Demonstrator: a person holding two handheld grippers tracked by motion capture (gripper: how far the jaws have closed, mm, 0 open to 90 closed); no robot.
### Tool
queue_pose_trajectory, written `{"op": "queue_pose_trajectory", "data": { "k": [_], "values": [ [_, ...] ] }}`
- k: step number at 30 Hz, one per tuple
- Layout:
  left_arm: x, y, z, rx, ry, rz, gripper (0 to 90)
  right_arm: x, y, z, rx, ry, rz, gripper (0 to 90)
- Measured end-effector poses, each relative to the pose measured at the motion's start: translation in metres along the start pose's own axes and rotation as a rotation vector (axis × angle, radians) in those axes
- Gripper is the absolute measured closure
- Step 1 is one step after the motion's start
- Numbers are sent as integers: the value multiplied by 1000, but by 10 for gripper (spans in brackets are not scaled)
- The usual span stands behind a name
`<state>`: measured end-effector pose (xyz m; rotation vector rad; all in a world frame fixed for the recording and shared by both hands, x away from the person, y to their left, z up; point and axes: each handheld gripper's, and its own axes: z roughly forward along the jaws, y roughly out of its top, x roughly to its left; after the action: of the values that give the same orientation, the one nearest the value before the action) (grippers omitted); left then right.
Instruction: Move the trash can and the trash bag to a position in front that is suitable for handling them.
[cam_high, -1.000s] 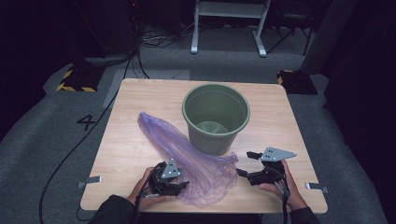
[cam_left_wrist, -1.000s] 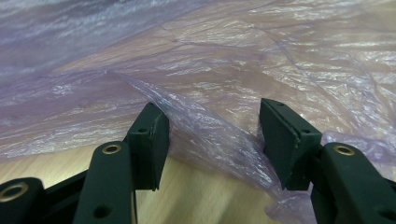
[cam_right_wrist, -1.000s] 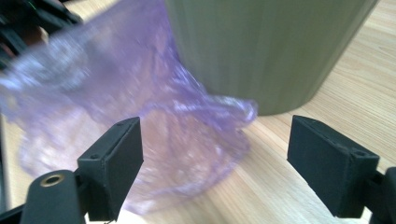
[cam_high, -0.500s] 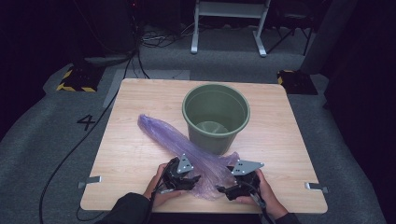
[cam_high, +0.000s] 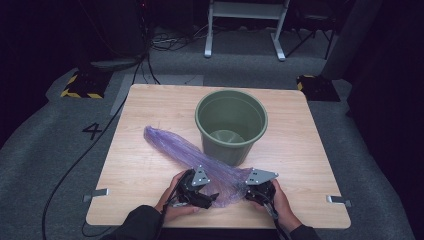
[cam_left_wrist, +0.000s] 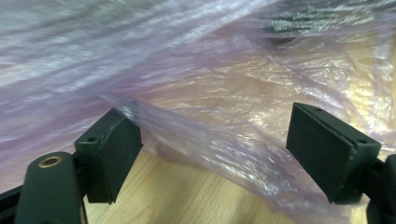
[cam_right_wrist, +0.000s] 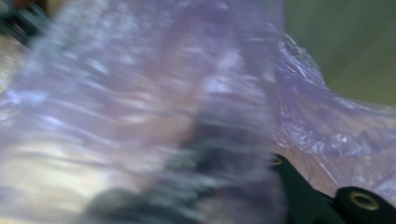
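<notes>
A long purple plastic bag lies slantwise on the wooden table, its near end bunched between my two grippers. Behind it an empty green bucket stands upright. My left gripper sits at the bag's near end. Its jaws have just been opening and stand wide apart, with a loose fold of the film between them that brushes one pad. My right gripper is at the bag's right tip. Its jaws have just been closing, and purple film drapes over them, blurred.
The bucket is close behind both grippers. Small metal brackets stick out at the table's near corners. On the floor are cables, a yellow-striped block and a white stand's legs.
My right gripper came in leftward and down from the table's right onto the bag's tip. My left gripper shifted a little to the right. The bag's near end is more bunched.
</notes>
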<state>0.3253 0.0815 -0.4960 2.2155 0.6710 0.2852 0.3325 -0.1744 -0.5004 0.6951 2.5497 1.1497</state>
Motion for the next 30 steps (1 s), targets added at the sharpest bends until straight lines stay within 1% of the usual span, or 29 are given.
{"op": "queue_pose_trajectory", "data": {
  "k": [3,6,7,8,9,10,13,14,15,16,17,18,19,21,22,23,24,25,26,27,28,29,30],
  "values": [
    [1,0,-11,-32,-3,4,167,-8,-4,-4,0,-21,2,873],
    [3,-1,-26,-75,31,4,162,-19,-11,-11,-2,-39,14,883],
    [4,-2,-30,-82,32,5,161,-23,-13,-14,-3,-43,15,884],
    [6,-3,-35,-87,37,2,155,-28,-16,-17,-2,-59,15,884],
    [8,-5,-41,-93,53,0,156,-33,-19,-20,-3,-70,21,883],
    [10,-6,-44,-93,59,2,155,-41,-23,-24,-9,-61,38,880],
    [21,-10,-54,-83,96,3,155,-57,-30,-31,-5,-60,62,848],
    [26,-11,-57,-68,107,4,154,-62,-31,-34,-8,-61,67,847],
    [32,-14,-59,-53,137,-3,155,-66,-33,-36,-7,-73,74,844],
    [36,-15,-61,-42,150,-4,156,-73,-35,-40,-9,-87,80,840],
    [41,-18,-63,-26,157,-13,157,-76,-36,-42,-11,-100,83,832],
    [45,-20,-65,-10,156,-27,162,-82,-37,-45,-17,-113,100,830],
    [49,-23,-68,-4,156,-30,163,-87,-39,-48,-23,-119,116,825],
    [55,-29,-73,16,143,-35,168,-95,-41,-53,-29,-145,132,812],
    [56,-30,-74,26,150,-34,171,-100,-43,-55,-23,-161,136,812],
    [58,-33,-78,29,140,-36,172,-102,-45,-56,-19,-171,141,811],
    [60,-35,-80,33,124,-38,185,-109,-49,-58,-22,-187,164,774],
    [61,-36,-81,39,127,-40,184,-113,-51,-59,-23,-195,181,753],
    [62,-38,-81,43,122,-41,189,-115,-52,-60,-21,-204,191,708],
    [64,-40,-80,46,106,-43,207,-118,-53,-61,-13,-213,197,625],
    [65,-42,-79,52,98,-46,224,-121,-54,-62,-9,-224,217,538],
    [65,-42,-79,52,98,-46,242,-123,-54,-63,-9,-228,247,486],
    [69,-44,-77,61,62,-45,269,-125,-54,-65,-7,-231,261,437]
  ]
}}
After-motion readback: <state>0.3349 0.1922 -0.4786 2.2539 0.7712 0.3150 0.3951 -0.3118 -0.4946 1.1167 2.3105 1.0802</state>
